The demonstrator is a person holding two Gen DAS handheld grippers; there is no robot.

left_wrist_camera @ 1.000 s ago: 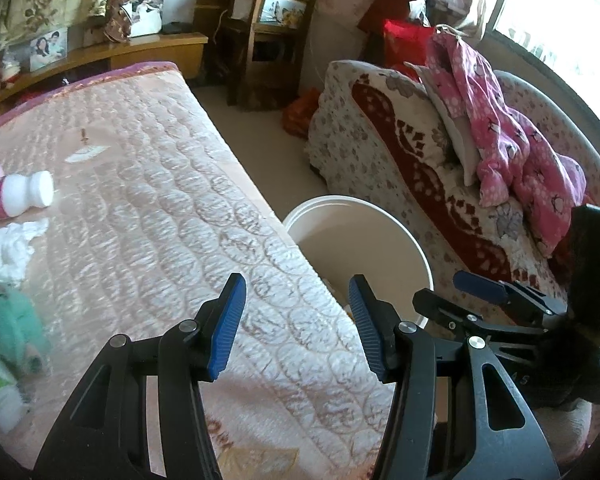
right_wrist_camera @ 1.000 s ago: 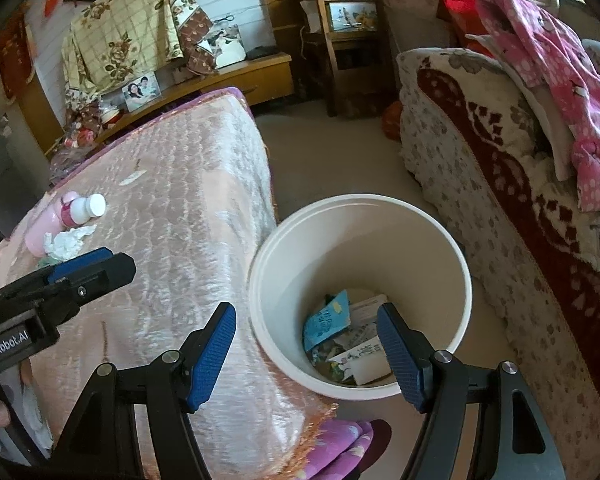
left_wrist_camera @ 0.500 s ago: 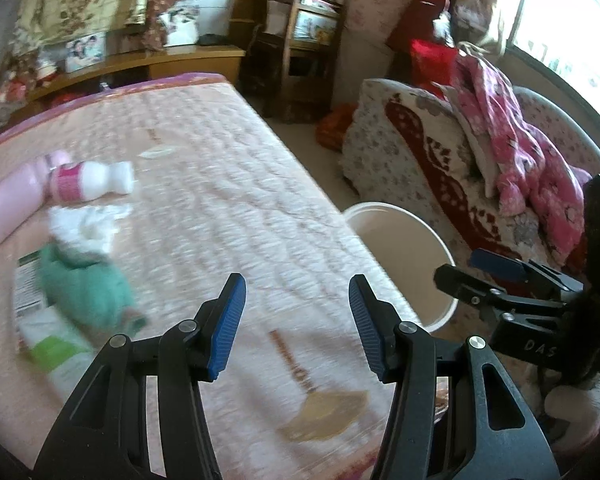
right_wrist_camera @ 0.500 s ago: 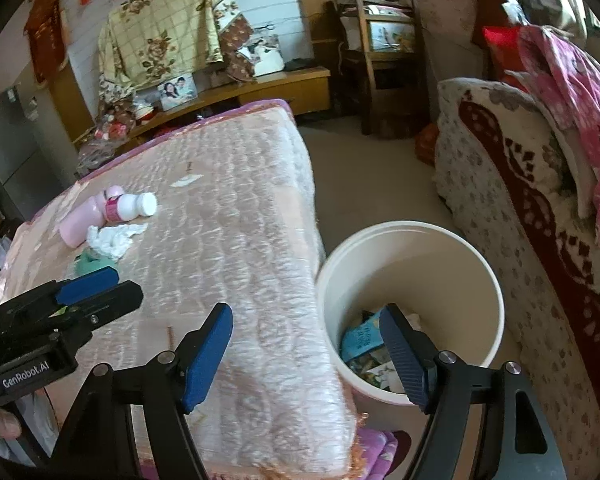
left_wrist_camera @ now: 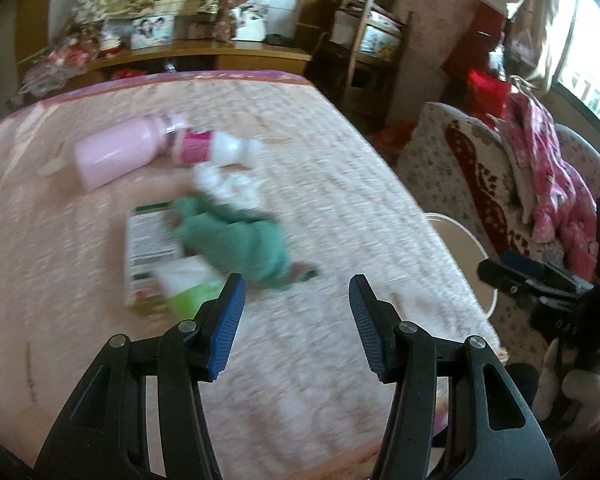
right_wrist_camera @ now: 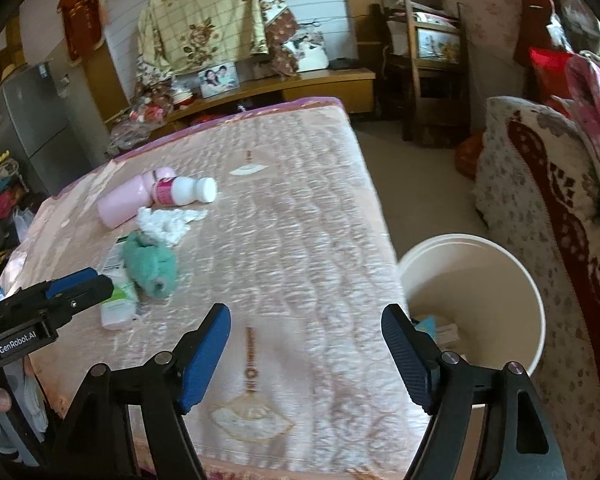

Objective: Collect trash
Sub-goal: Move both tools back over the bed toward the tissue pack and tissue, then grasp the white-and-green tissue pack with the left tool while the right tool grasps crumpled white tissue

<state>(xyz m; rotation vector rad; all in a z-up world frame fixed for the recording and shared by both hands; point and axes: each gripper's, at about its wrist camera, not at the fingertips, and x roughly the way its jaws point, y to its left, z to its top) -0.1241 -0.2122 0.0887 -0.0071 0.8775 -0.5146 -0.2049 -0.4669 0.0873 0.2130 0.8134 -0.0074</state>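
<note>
On the quilted bed (right_wrist_camera: 300, 208), two bottles (right_wrist_camera: 184, 191), one tissue wad (right_wrist_camera: 168, 222), one green cloth (right_wrist_camera: 152, 266), left claw (left_wrist_camera: 296, 320) spread empty, right claw (right_wrist_camera: 306, 354) just opening, empty.

White lettering reading "GenRobot.AI" is showing on the side of the black plastic body of the left gripper (right_wrist_camera: 80, 286), at the lower left of the right wrist view. Pale letters are also sitting on the black body of the right gripper (left_wrist_camera: 512, 268) at the right edge of the left wrist view, but they are too dim to read. The flat white-and-green printed packet (left_wrist_camera: 148, 248) on the pink quilted mattress (right_wrist_camera: 284, 216) is carrying lines of print that are blurring beyond reading.
</note>
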